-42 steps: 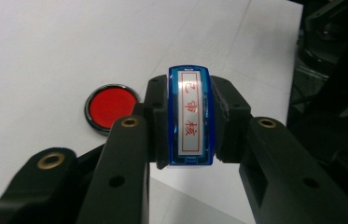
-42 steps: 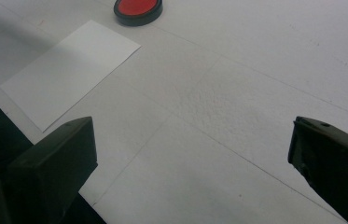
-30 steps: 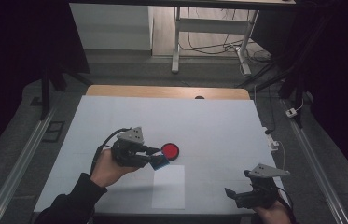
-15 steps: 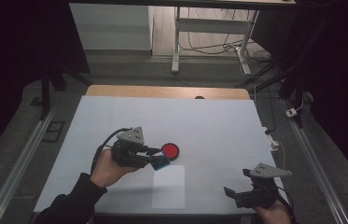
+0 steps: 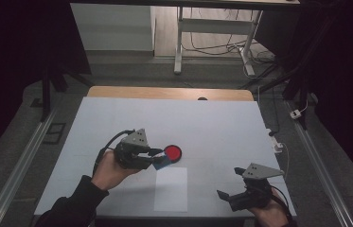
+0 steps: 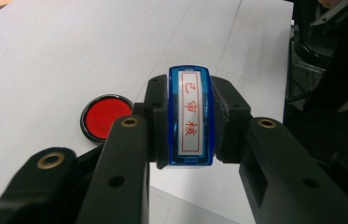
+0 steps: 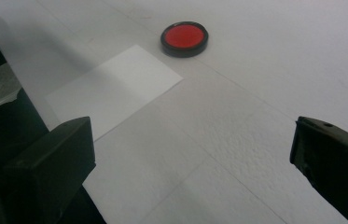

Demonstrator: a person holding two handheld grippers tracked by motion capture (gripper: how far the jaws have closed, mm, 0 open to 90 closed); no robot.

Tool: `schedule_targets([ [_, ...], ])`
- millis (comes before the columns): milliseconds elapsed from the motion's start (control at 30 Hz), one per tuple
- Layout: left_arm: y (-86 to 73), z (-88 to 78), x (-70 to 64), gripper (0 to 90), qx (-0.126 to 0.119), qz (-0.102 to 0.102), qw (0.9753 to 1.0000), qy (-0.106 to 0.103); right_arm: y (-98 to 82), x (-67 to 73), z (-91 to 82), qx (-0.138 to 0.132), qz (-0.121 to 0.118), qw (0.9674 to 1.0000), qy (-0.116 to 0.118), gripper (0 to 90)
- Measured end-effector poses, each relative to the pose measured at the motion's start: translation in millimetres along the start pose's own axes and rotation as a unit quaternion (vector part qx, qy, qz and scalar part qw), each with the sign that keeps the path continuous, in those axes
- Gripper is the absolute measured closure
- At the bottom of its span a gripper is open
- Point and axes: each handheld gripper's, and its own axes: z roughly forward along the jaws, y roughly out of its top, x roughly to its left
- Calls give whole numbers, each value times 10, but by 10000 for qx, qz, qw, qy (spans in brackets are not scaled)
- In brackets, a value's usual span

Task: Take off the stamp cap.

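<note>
My left gripper point(image 5: 159, 160) is shut on a blue stamp point(image 6: 190, 116) with a white label bearing red characters; its jaws clamp the stamp's two sides. In the high view the stamp point(image 5: 161, 163) hangs just left of a round red ink pad point(image 5: 172, 152) in a black case, above the table. The ink pad point(image 6: 105, 116) lies to the left behind the jaws in the left gripper view. A white sheet of paper point(image 5: 171, 189) lies in front of the pad. My right gripper point(image 5: 222, 195) is open near the table's front right, with nothing between its jaws.
The white table top point(image 5: 221, 127) has a wooden strip point(image 5: 164, 93) along its far edge. Metal rails point(image 5: 18, 168) run along both sides. A table leg frame and cables point(image 5: 212, 42) stand on the floor beyond.
</note>
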Motion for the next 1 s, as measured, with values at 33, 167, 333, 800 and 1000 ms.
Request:
schedule_targets([
  [33,-1,4,2,704,0,-2,10000,12,11,8,18,-9,-37,10000,41,0],
  [167,-8,16,8,704,31,121,9999,51,55,38,86,-5,-124,9998,158,0],
  [333,-16,24,19,705,3,84,10000,31,113,63,147,-26,-167,9995,285,0],
  [800,-19,29,-1,704,-115,22,9991,-399,256,165,370,-15,-329,9969,715,0],
  [1000,-11,20,-12,704,-137,98,9986,-500,322,209,471,52,-465,9963,721,0],
])
